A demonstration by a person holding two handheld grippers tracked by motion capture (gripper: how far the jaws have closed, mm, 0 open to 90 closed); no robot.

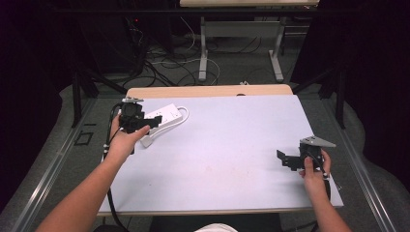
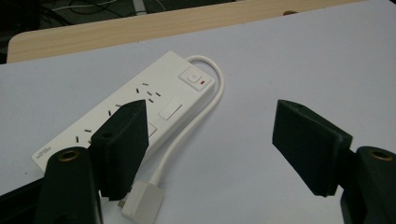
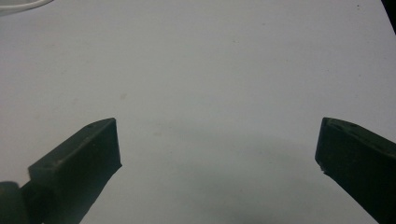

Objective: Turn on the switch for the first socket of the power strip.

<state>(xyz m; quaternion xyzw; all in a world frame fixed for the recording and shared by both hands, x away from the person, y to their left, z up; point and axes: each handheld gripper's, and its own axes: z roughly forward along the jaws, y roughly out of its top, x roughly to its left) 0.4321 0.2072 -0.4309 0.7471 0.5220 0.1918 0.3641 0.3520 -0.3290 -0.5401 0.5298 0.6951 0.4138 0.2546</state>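
Power strip point(image 2: 135, 105) lies under my left gripper point(image 2: 210, 140) — jaws spread, pinching nothing; I should centre over its plug point(image 2: 142, 201) — right gripper point(image 3: 217, 158) spread too.

Right gripper point(image 3: 217, 154), jaws wide apart, above bare pale table point(image 3: 210, 70).

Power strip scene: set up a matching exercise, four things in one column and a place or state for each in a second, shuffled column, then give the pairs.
Things:
1. power strip
2. plug
3. left gripper
4. right gripper

Places or states:
A. open, above bare table near its right edge
B. white, flat at the table's far left
C. open, over the strip's cord end
D. at the cord's loose end

Pairs: 1-B, 2-D, 3-C, 4-A
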